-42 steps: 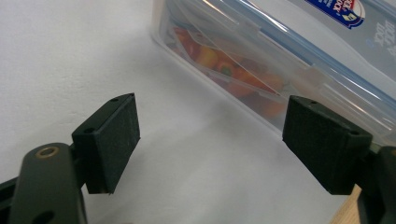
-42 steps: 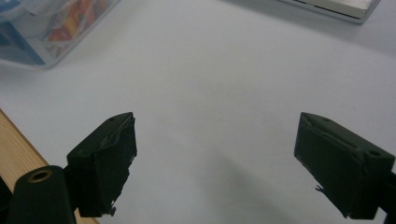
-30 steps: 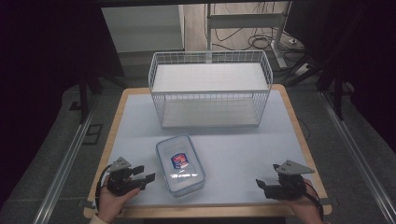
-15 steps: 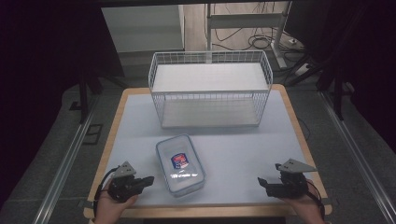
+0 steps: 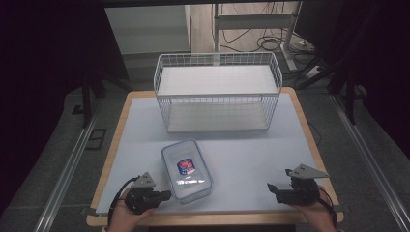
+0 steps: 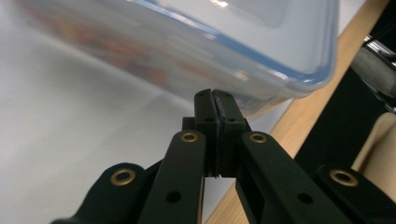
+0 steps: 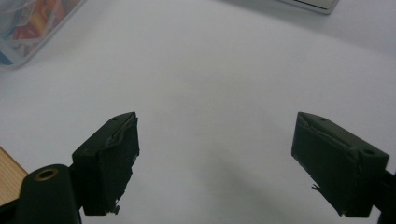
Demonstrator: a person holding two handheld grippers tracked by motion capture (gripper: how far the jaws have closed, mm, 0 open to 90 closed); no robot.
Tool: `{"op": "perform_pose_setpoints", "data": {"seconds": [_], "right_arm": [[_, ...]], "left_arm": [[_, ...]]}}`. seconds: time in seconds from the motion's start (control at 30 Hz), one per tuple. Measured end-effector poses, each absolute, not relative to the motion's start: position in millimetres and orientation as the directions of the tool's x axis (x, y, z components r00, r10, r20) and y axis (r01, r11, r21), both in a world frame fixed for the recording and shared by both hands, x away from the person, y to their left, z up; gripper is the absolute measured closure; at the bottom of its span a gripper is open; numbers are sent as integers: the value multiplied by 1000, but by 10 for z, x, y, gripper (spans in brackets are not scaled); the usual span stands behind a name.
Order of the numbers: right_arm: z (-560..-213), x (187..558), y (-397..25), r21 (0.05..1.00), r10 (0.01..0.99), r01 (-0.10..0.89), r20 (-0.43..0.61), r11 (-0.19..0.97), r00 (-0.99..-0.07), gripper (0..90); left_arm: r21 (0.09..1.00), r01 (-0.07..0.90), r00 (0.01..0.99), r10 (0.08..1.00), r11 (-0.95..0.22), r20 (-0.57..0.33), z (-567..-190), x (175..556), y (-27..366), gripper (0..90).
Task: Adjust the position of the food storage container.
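Left gripper [image 6: 215, 95] jaws pressed together, tip just beside clear lidded food box [image 5: 186, 169]. Right gripper [image 7: 215, 140] jaws spread wide over white mat [image 7: 224, 70], box well off to its left.

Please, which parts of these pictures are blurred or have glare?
Left gripper view: the plastic box is close and blurred, with glare on its lid. Right gripper view: the hand-held gripper jaws look sharp. High view: small glare on the box lid, dark surroundings.

No legible text — red-and-blue label [image 5: 186, 166] on container lid [image 5: 193, 186] too blurred.
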State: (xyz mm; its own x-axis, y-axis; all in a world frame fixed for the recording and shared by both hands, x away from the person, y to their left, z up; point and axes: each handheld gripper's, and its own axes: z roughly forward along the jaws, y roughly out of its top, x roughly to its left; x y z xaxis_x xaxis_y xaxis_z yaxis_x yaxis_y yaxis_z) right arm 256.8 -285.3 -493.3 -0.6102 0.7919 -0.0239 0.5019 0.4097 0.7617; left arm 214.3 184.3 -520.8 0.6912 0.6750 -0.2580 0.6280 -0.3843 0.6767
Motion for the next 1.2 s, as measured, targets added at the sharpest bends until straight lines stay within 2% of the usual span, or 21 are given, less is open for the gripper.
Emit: {"op": "perform_pose_setpoints", "data": {"seconds": [0.07, 0.43, 0.6, 1.2], "right_arm": [[-4927, 2569, -2853, 764, 794, 501, -24, 406, -608, 152], [-4933, 2573, -2850, 762, 793, 503, -22, 408, -609, 153], [-4922, 2566, -2864, 764, 791, 500, -23, 408, -611, 153], [-4940, 2571, -2866, 756, 787, 508, -14, 412, -617, 153]], "left_arm": [[672, 619, 700, 673, -407, -238, -5212, 2157, 1785, 897], [664, 593, 750, 612, -455, -250, -5218, 2172, 1488, 897], [674, 553, 786, 576, -490, -226, -5187, 2216, 1176, 897], [692, 530, 788, 585, -490, -190, -5160, 2486, 652, 897]]}}
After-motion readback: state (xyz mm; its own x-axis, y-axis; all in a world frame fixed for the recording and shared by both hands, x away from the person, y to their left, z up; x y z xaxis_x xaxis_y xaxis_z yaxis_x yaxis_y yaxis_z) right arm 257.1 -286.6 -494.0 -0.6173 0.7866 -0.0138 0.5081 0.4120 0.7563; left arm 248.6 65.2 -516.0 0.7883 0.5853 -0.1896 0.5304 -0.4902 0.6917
